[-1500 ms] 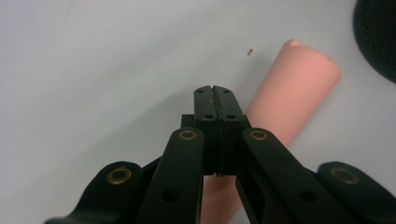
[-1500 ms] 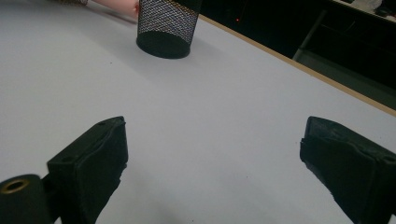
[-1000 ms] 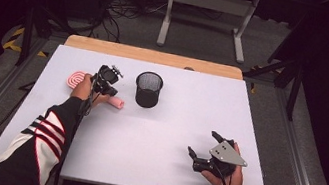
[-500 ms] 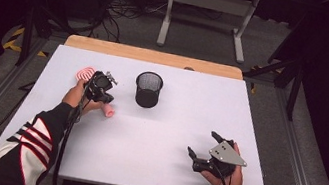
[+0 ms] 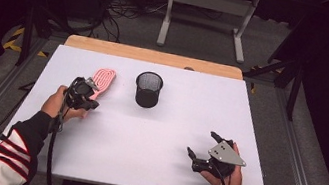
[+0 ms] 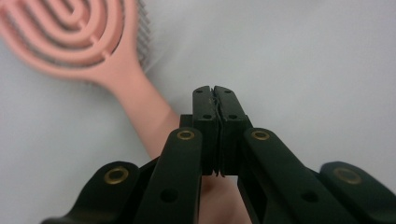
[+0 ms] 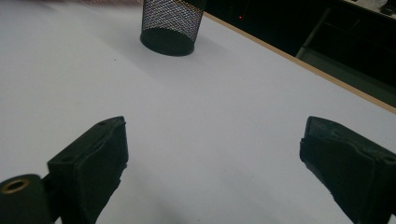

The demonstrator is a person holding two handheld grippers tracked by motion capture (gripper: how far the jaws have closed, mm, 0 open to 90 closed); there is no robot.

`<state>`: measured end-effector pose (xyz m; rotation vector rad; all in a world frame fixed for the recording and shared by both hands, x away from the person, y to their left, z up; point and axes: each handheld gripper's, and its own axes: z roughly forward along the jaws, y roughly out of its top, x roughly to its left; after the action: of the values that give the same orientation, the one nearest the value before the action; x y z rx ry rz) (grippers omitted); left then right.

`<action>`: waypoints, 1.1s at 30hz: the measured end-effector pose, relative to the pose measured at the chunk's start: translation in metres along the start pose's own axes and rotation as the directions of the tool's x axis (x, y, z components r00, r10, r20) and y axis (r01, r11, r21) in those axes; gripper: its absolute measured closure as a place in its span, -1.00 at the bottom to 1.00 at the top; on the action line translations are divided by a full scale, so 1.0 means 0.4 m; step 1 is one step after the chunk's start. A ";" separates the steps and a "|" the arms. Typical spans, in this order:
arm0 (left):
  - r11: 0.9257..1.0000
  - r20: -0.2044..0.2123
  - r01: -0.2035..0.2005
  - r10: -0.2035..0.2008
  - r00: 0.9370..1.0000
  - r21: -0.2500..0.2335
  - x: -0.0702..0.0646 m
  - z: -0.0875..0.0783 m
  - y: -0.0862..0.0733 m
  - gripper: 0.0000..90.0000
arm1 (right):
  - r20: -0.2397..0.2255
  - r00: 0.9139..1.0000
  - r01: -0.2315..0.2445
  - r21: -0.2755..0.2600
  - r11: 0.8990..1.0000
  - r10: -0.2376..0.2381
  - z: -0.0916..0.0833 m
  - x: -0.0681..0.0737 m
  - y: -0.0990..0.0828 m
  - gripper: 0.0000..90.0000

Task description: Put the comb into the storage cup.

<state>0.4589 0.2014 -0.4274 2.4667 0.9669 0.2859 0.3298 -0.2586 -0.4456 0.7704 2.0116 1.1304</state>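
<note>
You are holding the left gripper (image 5: 82,93) over the handle of the pink hairbrush (image 5: 102,81), which is lying flat on the left part of the white table (image 5: 155,136), its head pointing toward the far side. In the left gripper view the two black jaws are pressing flat against each other, and the brush handle (image 6: 149,116) is passing underneath them, not between them, so the claw is closed on nothing. The right gripper (image 5: 202,157) is resting near the near right corner, and in the right gripper view its jaws are standing wide apart with bare table between them.

Judging by this, the job is looking barely begun: the hairbrush is sitting on the table just left of the black mesh cup (image 5: 148,89), apart from it, and the cup (image 7: 172,25) is standing upright and looking empty as far as its rim lets you see. If the brush is meant for the cup, the grasp, the lift and the drop are all remaining.

The table is lying white and matte, with a wooden strip (image 5: 153,56) running along its far edge. Beyond it the room is staying dark, with cables on a grey floor and a pale metal frame (image 5: 206,13) standing at the far side.
</note>
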 end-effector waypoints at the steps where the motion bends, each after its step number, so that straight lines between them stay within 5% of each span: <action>1: 1.000 0.001 0.010 -0.010 1.000 0.001 0.006 -0.003 -0.010 0.96 | 0.000 1.000 0.001 0.001 1.000 -0.001 0.000 0.001 0.000 -0.82; 12: 0.998 0.012 0.055 -0.054 0.998 -0.021 0.040 -0.014 -0.066 0.95 | -0.003 1.000 0.000 0.006 1.000 0.000 0.002 0.001 -0.001 -0.82; 20: 0.989 -0.003 0.040 -0.041 0.999 -0.145 0.039 -0.073 -0.078 0.79 | -0.004 1.000 0.001 0.006 1.000 -0.001 0.002 0.001 -0.001 -0.82; 27: 0.978 -0.121 -0.005 -0.021 0.992 -0.206 0.051 -0.091 -0.074 0.13 | -0.006 1.000 0.000 0.008 1.000 0.000 0.003 0.001 -0.001 -0.82; 33: 0.968 -0.138 0.004 -0.040 0.990 -0.252 0.069 -0.061 -0.061 -0.55 | -0.009 1.000 -0.003 0.014 1.000 0.003 0.006 0.001 -0.003 -0.82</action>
<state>0.4561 0.2446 -0.4178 2.2264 0.9511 0.5490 0.3312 -0.2576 -0.4478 0.7776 2.0284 1.1245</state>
